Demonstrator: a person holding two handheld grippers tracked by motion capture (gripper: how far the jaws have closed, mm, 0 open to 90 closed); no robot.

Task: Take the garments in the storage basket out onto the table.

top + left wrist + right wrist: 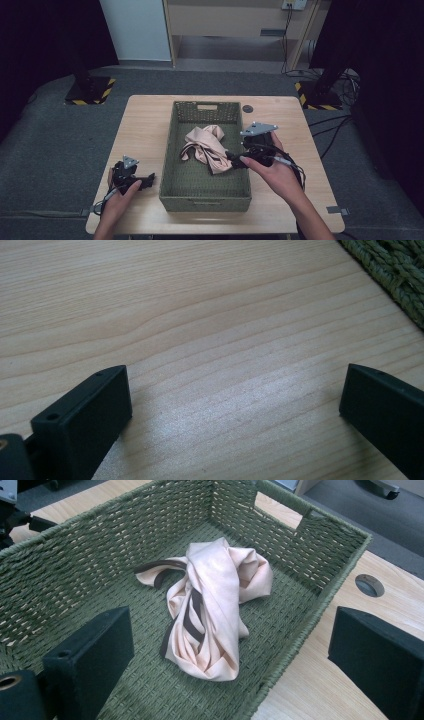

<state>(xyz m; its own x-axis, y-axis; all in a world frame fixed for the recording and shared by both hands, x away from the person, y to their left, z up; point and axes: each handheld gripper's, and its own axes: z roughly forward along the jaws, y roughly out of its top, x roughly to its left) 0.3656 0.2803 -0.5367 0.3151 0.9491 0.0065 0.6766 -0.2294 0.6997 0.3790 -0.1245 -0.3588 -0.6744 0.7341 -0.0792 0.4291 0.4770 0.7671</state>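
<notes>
Your right gripper point(234, 159) hangs over the right wall of the green woven basket point(172, 145), at about 3 o'clock from the basket's centre in the high view. Its jaws are spread wide and hold nothing. In the right gripper view, one jaw stands over the basket floor and the other over the bare tabletop, with the basket wall running between them.

The peach cloth point(206, 146) lies crumpled on the basket floor, near the centre and slightly toward 1 o'clock. Dark bands point(192, 611) run through its folds. The cloth point(212, 605) lies just ahead of the right gripper point(232, 645), at its 12 o'clock, apart from both jaws.

Your left gripper point(147, 180) rests low over the wooden table point(145, 120), at about 8 o'clock from the basket's centre, just outside the left wall. Its jaws are spread apart and empty. In the left gripper view, the left gripper point(235, 395) faces bare wood grain, with a corner of the basket point(395, 270) at 2 o'clock.
</notes>
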